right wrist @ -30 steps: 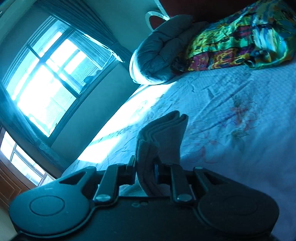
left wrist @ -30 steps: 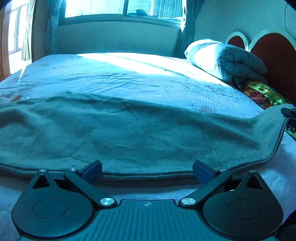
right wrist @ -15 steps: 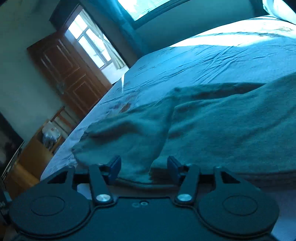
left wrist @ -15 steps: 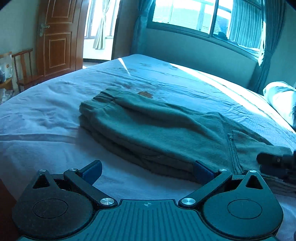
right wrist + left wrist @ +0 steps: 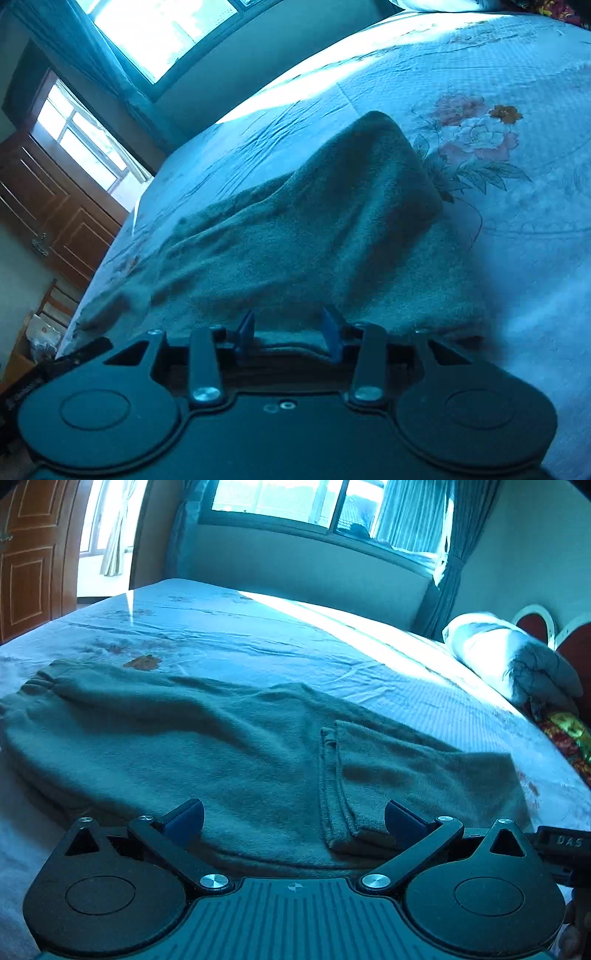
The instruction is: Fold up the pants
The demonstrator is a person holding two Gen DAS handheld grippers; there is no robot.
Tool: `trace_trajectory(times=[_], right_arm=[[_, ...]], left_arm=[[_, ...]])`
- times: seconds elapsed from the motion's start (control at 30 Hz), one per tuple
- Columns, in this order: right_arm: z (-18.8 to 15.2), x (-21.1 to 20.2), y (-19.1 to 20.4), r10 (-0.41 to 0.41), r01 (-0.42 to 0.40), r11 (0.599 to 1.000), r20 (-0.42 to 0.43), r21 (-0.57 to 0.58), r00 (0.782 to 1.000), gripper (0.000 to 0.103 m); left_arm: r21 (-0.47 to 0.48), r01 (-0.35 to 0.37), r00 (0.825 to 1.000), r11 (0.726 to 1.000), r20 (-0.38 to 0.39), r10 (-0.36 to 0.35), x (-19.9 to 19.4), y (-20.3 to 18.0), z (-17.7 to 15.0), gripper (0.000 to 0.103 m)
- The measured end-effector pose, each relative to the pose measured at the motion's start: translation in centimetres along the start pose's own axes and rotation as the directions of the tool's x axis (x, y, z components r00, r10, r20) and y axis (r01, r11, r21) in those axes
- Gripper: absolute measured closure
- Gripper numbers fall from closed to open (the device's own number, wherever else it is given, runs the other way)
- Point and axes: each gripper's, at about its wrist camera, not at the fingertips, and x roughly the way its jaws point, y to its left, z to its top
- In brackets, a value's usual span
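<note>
1. Bedroom; the bed (image 5: 258,635) carries a pale floral sheet, with a window (image 5: 295,502) at 12 o'clock in the left wrist view and a pillow (image 5: 509,657) at 2 o'clock.
2. Pants (image 5: 184,746) lie flat across the near part of the bed, waistband toward 9 o'clock. The leg ends are folded back over the body, their cuff edge at about 5 o'clock.
3. Left gripper (image 5: 293,818): jaws spread wide, nothing between the pads, poised at the near edge of the pants.
4. Right gripper (image 5: 288,332): jaws partly apart; cloth edge lies between the pads, which do not press on it. Judged released.
5. Step in hand, by judgement: one lengthwise fold is laid down, and both grippers are placed for the next.
6. Next move likely calls for pinching all layers at the doubled end near 5 o'clock and carrying it toward the waistband, keeping edges aligned.
</note>
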Motion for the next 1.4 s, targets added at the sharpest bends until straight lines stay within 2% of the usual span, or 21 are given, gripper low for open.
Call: trace_trajectory(times=[0.03, 0.07, 0.13, 0.23, 0.37, 0.4, 0.43, 0.47, 0.5, 0.57, 0.63, 0.7, 0.77, 0.87, 0.9, 1.0, 1.1, 1.17, 1.27, 1.37, 1.4], right_arm=[[0.5, -0.6, -0.4, 0.022, -0.022, 0.999, 0.002, 0.028, 1.000, 0.070], [1.0, -1.5, -0.7, 0.026, -0.027, 0.998, 0.031, 0.054, 0.999, 0.068], [2.2, -3.6, -1.4, 0.034, -0.045, 0.996, 0.140, 0.077, 0.990, 0.054], [5.2, -4.0, -2.7, 0.044, -0.062, 0.994, 0.191, 0.090, 0.981, 0.048], [9.4, -0.5, -4.0, 0.086, -0.111, 0.985, 0.180, 0.133, 0.980, 0.050], [10.0, 0.6, -4.3, 0.080, -0.104, 0.983, 0.158, 0.151, 0.984, 0.051], [10.2, 2.3, -5.0, 0.026, -0.042, 0.986, 0.102, 0.161, 0.994, 0.057], [10.1, 3.5, -5.4, -0.034, 0.025, 0.988, 0.056, 0.155, 0.998, 0.061], [9.5, 4.3, -5.8, -0.056, 0.051, 0.987, 0.030, 0.152, 0.998, 0.068], [9.0, 3.5, -5.4, -0.045, 0.038, 0.993, 0.052, 0.115, 0.998, 0.068], [8.6, 1.9, -4.7, -0.016, 0.007, 0.997, 0.110, 0.082, 0.994, 0.062], [8.3, 1.1, -3.9, -0.035, 0.033, 0.999, 0.147, 0.018, 0.989, 0.060], [8.2, 1.9, -3.4, -0.070, 0.076, 0.996, 0.120, -0.047, 0.990, 0.057], [8.3, 4.6, -3.0, -0.158, 0.161, 0.979, 0.032, -0.128, 0.987, 0.056], [8.5, 4.4, -2.2, -0.164, 0.167, 0.976, 0.033, -0.144, 0.986, 0.053], [8.4, 3.0, -0.9, -0.086, 0.103, 0.981, 0.106, -0.166, 0.991, 0.054], [7.8, 5.3, -1.4, -0.176, 0.177, 0.964, 0.022, -0.197, 0.984, 0.051], [7.5, 5.0, -0.6, -0.196, 0.199, 0.945, 0.037, -0.260, 0.980, 0.051], [7.6, 3.2, -0.3, -0.110, 0.131, 0.968, 0.106, -0.215, 0.988, 0.050], [7.0, 5.1, -1.0, -0.191, 0.192, 0.948, 0.031, -0.253, 0.981, 0.047], [6.8, 4.9, -0.5, -0.203, 0.206, 0.936, 0.040, -0.285, 0.978, 0.047]], left_arm=[[0.070, -0.044, 0.997, 0.997, -0.059, 0.048, 1.3, -1.5, -0.5, 0.000], [0.083, -0.052, 0.996, 0.995, -0.063, 0.057, 2.0, -1.7, -0.8, 0.000], [0.057, -0.039, 0.998, 0.998, -0.050, 0.042, 1.8, -1.5, -0.7, 0.000], [0.052, -0.042, 0.998, 0.998, -0.038, 0.044, 1.3, -1.0, -0.3, 0.000], [0.049, -0.032, 0.998, 0.998, -0.049, 0.034, 1.5, -0.8, -0.4, 0.000], [0.044, -0.031, 0.998, 0.999, -0.047, 0.033, 1.4, -0.8, -0.5, 0.000], [0.040, -0.032, 0.998, 0.999, -0.045, 0.034, 1.3, -0.7, -0.5, 0.000], [0.035, -0.044, 0.998, 0.998, -0.032, 0.045, 1.2, -0.7, -0.5, 0.000], [0.033, -0.067, 0.998, 0.997, -0.011, 0.067, 1.0, -0.7, -0.4, 0.000], [0.034, -0.101, 0.995, 0.994, 0.000, 0.101, 1.0, -0.8, -0.2, 0.000], [0.029, -0.123, 0.992, 0.992, 0.009, 0.123, 1.2, -0.7, 0.1, 0.000], [0.033, -0.138, 0.990, 0.990, 0.001, 0.138, 1.8, -0.7, 0.1, 0.000], [0.042, -0.151, 0.988, 0.988, -0.017, 0.152, 2.5, -0.8, -0.1, 0.000], [0.027, -0.153, 0.988, 0.988, -0.025, 0.154, 2.9, -0.8, 0.0, 0.000], [0.027, -0.156, 0.987, 0.987, -0.027, 0.156, 2.8, -0.8, 0.1, 0.000], [0.024, -0.157, 0.987, 0.987, -0.024, 0.157, 2.7, -0.8, 0.1, 0.000], [0.034, -0.160, 0.987, 0.986, -0.019, 0.161, 2.9, -0.9, -0.2, 0.000], [0.031, -0.159, 0.987, 0.987, -0.022, 0.159, 2.7, -0.8, 0.0, 0.000], [0.038, -0.159, 0.987, 0.987, -0.011, 0.160, 2.5, -0.7, 0.1, 0.000], [0.033, -0.145, 0.989, 0.989, -0.033, 0.146, 3.2, -0.4, -0.2, 0.000], [0.037, -0.142, 0.989, 0.989, -0.039, 0.144, 3.1, -0.3, 0.0, 0.000]])
